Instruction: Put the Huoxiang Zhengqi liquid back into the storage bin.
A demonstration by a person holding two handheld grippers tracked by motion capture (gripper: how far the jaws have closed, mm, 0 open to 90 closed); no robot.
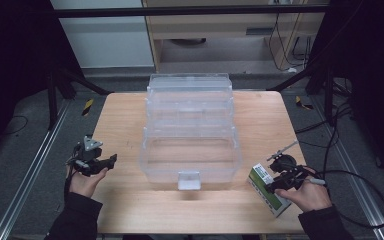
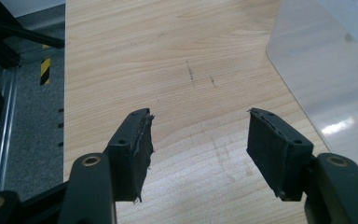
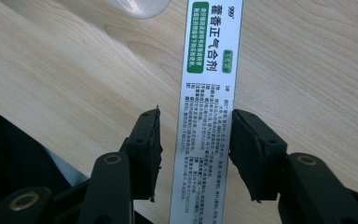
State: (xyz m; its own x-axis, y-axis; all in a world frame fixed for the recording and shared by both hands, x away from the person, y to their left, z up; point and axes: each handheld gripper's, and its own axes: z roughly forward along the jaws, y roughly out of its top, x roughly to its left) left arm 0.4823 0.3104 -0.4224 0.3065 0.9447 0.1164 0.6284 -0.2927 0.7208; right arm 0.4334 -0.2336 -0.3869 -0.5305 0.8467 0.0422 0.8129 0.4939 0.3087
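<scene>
A white and green carton point(image 1: 260, 176) with printed text lies on the wooden table point(image 1: 125, 125) near its front right corner. My right gripper point(image 1: 271, 188) hangs over it. In the right gripper view the carton point(image 3: 209, 60) runs lengthwise between the jaws of the right gripper point(image 3: 196, 116); one pad sits against its edge, while a small gap remains at the other pad. At the table's left side, my left gripper point(image 1: 111, 161) is open and points toward the middle. The left gripper view shows the left gripper point(image 2: 199, 121) with only bare wood between its jaws.
A large clear plastic storage box point(image 1: 150, 150) with its lid folded back stands in the middle of the table, between the two hands. Its corner point(image 2: 326, 84) lies just right of the left jaws. Black frame legs and cables surround the table.
</scene>
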